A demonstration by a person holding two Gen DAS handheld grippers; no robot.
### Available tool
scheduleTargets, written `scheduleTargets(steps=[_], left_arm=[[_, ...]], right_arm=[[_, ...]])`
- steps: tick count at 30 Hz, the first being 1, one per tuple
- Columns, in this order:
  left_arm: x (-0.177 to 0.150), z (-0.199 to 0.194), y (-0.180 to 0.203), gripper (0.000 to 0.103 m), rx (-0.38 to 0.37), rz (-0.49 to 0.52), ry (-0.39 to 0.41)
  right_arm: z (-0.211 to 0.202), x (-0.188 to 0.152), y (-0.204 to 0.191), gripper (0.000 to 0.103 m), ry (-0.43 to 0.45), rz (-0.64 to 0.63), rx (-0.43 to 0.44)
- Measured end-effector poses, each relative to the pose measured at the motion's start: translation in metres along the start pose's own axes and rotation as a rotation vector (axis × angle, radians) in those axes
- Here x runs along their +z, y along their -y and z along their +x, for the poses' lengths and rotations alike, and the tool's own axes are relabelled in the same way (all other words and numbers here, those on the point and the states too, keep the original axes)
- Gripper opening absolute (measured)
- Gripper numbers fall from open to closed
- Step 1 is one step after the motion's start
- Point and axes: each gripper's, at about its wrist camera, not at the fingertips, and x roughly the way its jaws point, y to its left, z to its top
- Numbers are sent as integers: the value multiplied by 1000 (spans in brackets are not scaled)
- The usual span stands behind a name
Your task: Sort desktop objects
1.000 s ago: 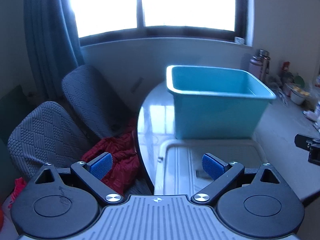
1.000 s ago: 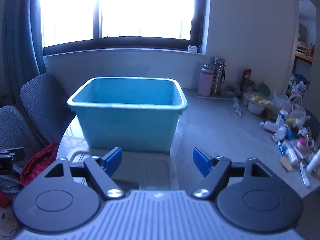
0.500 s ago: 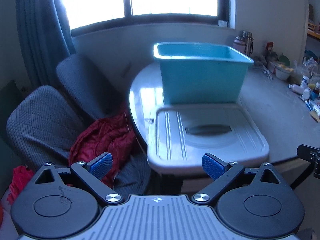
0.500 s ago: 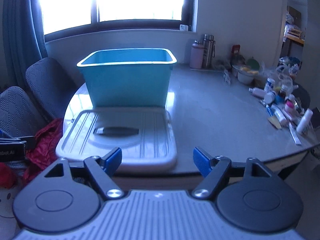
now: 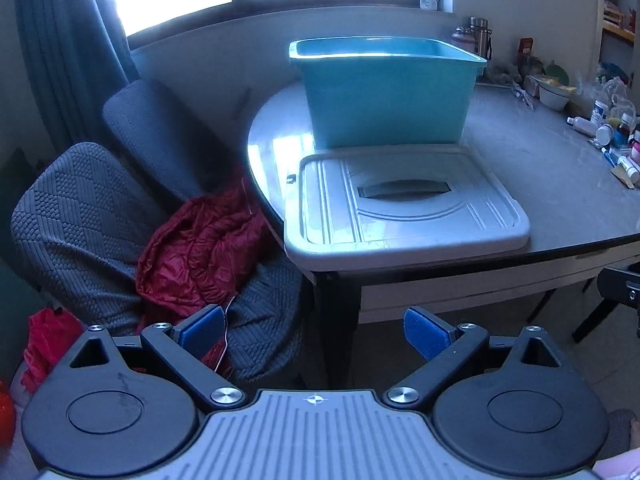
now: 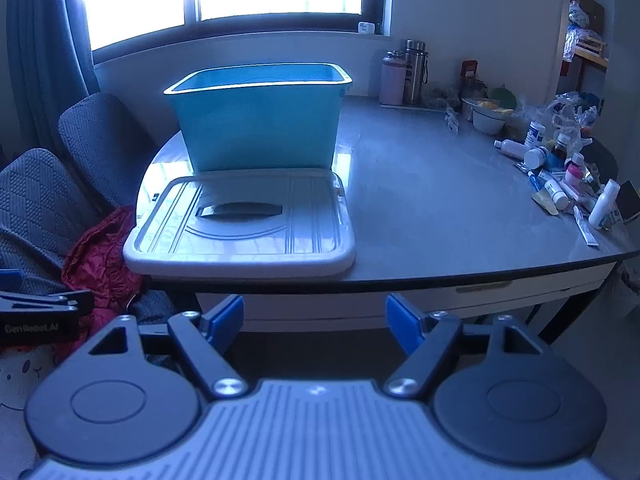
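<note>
A teal plastic bin (image 5: 388,92) (image 6: 260,120) stands on the grey table (image 5: 552,184) (image 6: 440,208). Its grey lid (image 5: 404,208) (image 6: 244,228) lies flat in front of it, overhanging the table's near edge. A cluster of small bottles and tubes (image 6: 568,176) (image 5: 612,140) lies at the table's right end. My left gripper (image 5: 316,330) is open and empty, below and short of the table edge. My right gripper (image 6: 316,318) is also open and empty, in front of the table edge under the lid.
Two grey knit-covered chairs (image 5: 80,216) (image 6: 36,204) stand left of the table with a red jacket (image 5: 200,248) (image 6: 100,256) on them. Flasks (image 6: 404,72), a white bowl (image 6: 488,118) and bags sit at the table's far right. A window and blue curtain lie behind.
Both grippers have pulled back and sunk from over the table to below its near edge. The bin and lid now look farther off, and the table's front and legs show.
</note>
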Motion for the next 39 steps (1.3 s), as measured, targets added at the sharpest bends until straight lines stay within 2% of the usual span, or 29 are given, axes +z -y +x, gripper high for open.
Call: scheduleTargets(steps=[17, 39], left_arm=[[8, 8, 6, 98, -5, 3, -19], [25, 48, -12, 98, 15, -46, -87]], right_arm=[[0, -7, 6, 78, -17, 36, -19], [30, 12, -6, 78, -66, 13, 7]])
